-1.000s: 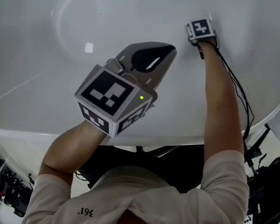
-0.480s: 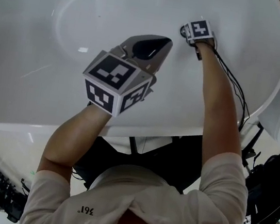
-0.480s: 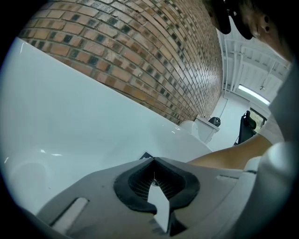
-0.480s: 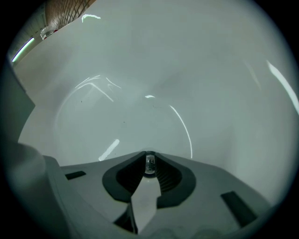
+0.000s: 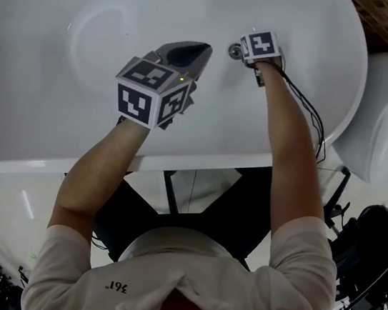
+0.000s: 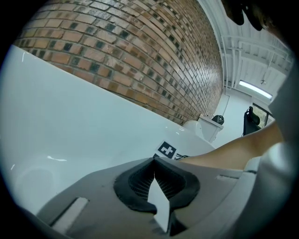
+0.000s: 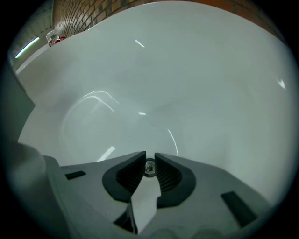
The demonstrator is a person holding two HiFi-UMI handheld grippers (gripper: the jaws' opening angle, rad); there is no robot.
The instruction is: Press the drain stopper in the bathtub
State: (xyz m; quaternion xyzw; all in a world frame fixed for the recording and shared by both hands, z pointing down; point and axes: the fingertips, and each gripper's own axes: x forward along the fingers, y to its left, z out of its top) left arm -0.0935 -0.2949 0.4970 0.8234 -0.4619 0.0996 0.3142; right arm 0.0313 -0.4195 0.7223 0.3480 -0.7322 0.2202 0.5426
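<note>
My left gripper [image 5: 204,47] hangs over the middle of the white bathtub [image 5: 36,98], clear of its floor, marker cube toward me. In the left gripper view its tips [image 6: 153,159] are pressed together with nothing between them, and beyond them run the tub's far rim and a brick wall [image 6: 140,51].

Just to the right, on the tub floor, sits the drain stopper [image 5: 234,49], a small round chrome piece well inside the basin toward its right end. My right gripper [image 5: 243,50] reaches down to it, arm stretched, its cube just beside the stopper on the right. In the right gripper view the jaws are drawn narrow, leaving only a slim gap at the tips [image 7: 150,161]. The stopper [image 7: 149,167] shows in that gap, its edges hidden behind both tips. I cannot tell whether the tips touch it.

Black cables [image 5: 309,110] trail from that gripper along my forearm and over the tub's near rim. Further right, outside the tub, stands a white toilet [image 5: 387,122].
</note>
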